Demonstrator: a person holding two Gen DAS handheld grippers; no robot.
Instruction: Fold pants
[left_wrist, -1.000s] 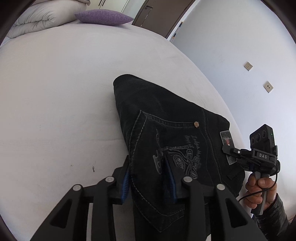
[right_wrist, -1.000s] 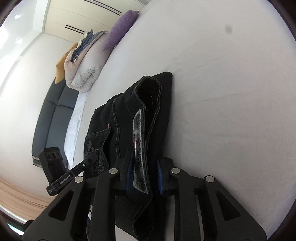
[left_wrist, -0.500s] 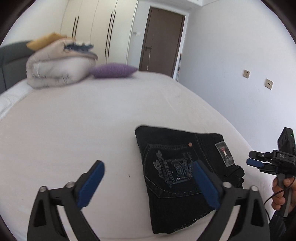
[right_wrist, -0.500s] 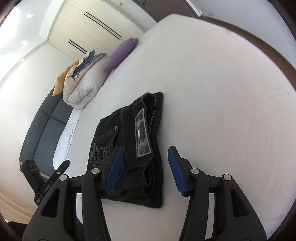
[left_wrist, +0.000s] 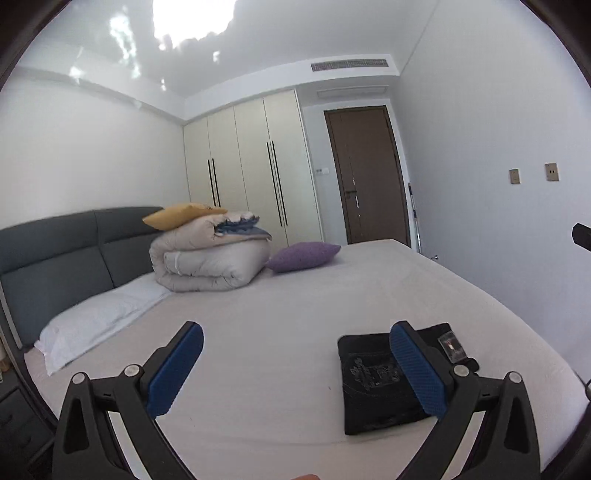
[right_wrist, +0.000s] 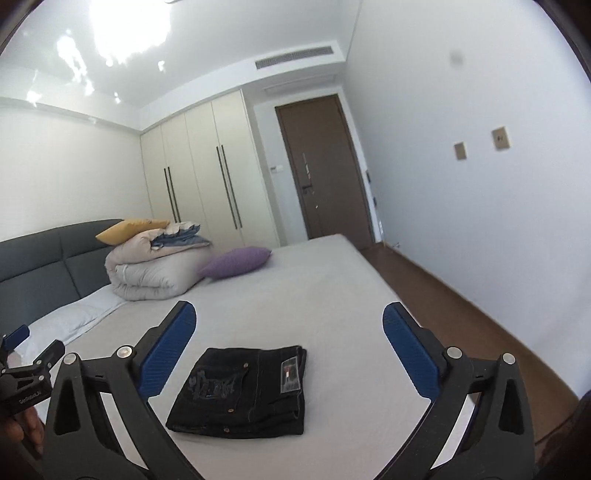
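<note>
Holding both grippers up off the bed (right_wrist: 332, 280), left gripper (left_wrist: 295, 365) already spread wide and empty, right gripper (right_wrist: 290, 350) having just opened, empty too. The black pants (right_wrist: 243, 391) lie folded flat on the sheet, touching neither.

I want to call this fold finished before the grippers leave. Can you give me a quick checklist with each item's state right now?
1. Pants folded into a compact stack: ok.
2. Pants lying on the bed, inside its edge: ok.
3. Left gripper open, nothing between its pads: ok.
4. Right gripper jaws just opened wide, clear above the pants: ok.
5. Layers underneath even: cannot tell.
</note>
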